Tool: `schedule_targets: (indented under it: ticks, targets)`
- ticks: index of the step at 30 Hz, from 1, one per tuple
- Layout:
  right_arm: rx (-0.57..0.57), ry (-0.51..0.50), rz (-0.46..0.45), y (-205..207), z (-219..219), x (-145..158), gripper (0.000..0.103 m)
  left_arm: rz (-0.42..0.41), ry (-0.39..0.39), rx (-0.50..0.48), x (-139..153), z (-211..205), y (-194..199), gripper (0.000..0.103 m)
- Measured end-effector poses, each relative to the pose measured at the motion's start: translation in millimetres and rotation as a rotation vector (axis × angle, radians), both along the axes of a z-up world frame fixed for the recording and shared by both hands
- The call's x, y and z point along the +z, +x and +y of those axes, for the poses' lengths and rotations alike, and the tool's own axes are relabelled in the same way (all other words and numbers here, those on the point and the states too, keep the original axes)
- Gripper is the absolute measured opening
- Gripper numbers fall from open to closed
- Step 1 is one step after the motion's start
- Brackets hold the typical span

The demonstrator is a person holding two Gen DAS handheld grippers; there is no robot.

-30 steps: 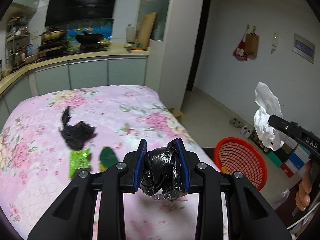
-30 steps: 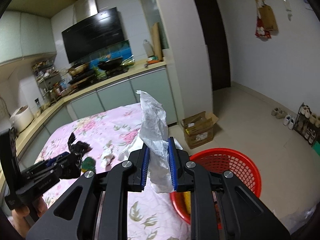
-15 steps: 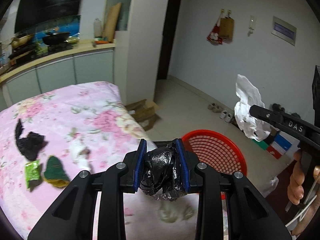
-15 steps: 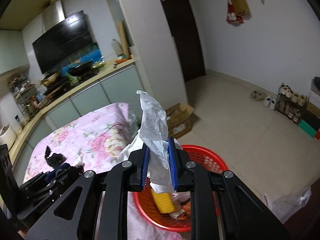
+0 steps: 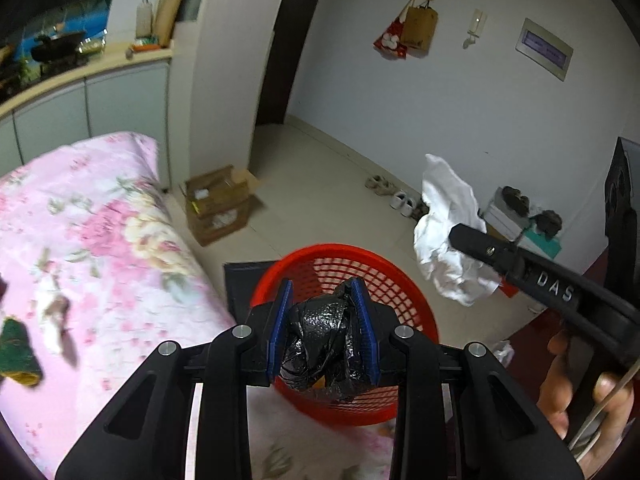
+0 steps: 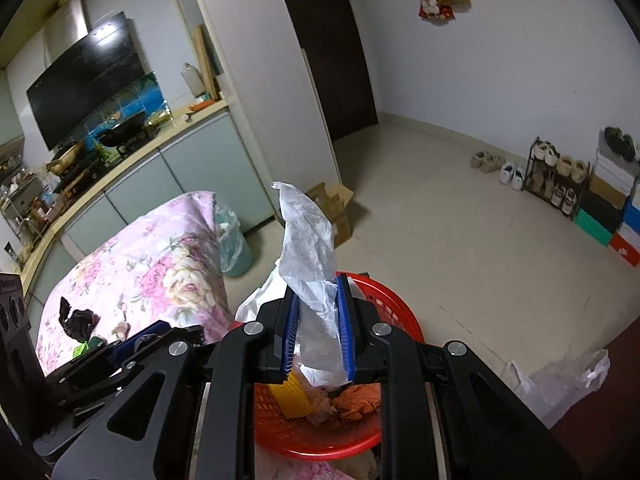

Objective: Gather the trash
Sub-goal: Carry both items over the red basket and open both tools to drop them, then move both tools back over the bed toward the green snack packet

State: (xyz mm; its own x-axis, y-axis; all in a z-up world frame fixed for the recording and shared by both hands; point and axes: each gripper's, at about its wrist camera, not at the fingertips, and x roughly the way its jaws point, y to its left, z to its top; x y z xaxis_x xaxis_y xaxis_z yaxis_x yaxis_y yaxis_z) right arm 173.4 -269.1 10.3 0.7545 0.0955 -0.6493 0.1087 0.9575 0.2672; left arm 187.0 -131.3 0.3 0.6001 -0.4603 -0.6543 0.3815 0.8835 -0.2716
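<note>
My left gripper is shut on a crumpled black plastic bag, held over the near rim of the red mesh basket on the floor. My right gripper is shut on a crumpled white paper, which hangs above the same red basket. In the left wrist view the white paper and the right gripper's finger show to the right of the basket. Yellow and orange trash lies inside the basket.
A pink floral bedspread lies left of the basket, with a green wrapper, white scraps and a black bag on it. A cardboard box, a lined bin, shoes and a clear bag are on the floor.
Both grippers have swung right from over the bed toward the red basket and dipped, each still holding its trash. The basket now sits directly under them.
</note>
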Motion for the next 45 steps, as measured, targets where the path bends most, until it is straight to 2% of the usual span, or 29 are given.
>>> schedule_targets:
  ticks: [8, 9, 10, 11, 12, 14, 17, 25, 31, 41, 45]
  targets:
    - [-0.066, 0.014, 0.043, 7.3, -19.0, -14.8, 0.021, 0.050, 0.000, -0.042, -15.4, -32.0, 14.5, 0.032]
    - [-0.072, 0.020, 0.048, 8.0, -21.5, -16.4, 0.027, 0.052, 0.003, -0.048, -17.0, -35.6, 14.5, 0.034]
    - [-0.083, 0.034, 0.055, 8.6, -24.9, -17.9, 0.038, 0.052, 0.005, -0.051, -18.5, -36.8, 14.1, 0.043]
    - [-0.099, 0.048, 0.058, 8.0, -28.3, -19.0, 0.042, 0.047, 0.008, -0.047, -19.2, -38.4, 12.8, 0.054]
    - [-0.110, 0.057, 0.058, 7.5, -30.8, -19.1, 0.047, 0.037, 0.011, -0.041, -19.3, -39.0, 11.4, 0.059]
    - [-0.113, 0.072, 0.055, 7.4, -33.0, -18.6, 0.048, 0.023, 0.016, -0.036, -18.3, -39.8, 7.9, 0.073]
    - [-0.115, 0.079, 0.049, 6.1, -33.2, -16.0, 0.049, 0.013, 0.018, -0.020, -16.1, -35.4, 5.2, 0.078]
    - [-0.096, 0.057, 0.019, -0.1, -21.4, -6.0, 0.049, -0.049, 0.015, 0.044, -1.0, -3.6, -9.3, 0.084]
    - [-0.053, 0.042, -0.025, -7.9, -6.0, 4.5, 0.049, -0.087, 0.063, 0.085, 6.2, 21.0, -24.9, 0.084]
    - [0.123, 0.025, -0.106, -25.8, 46.1, 19.2, 0.050, -0.111, 0.076, 0.197, 19.2, 87.3, -51.2, 0.084]
    - [0.191, 0.015, -0.126, -31.2, 65.8, 19.9, 0.056, -0.110, 0.103, 0.267, 22.4, 126.1, -61.0, 0.084]
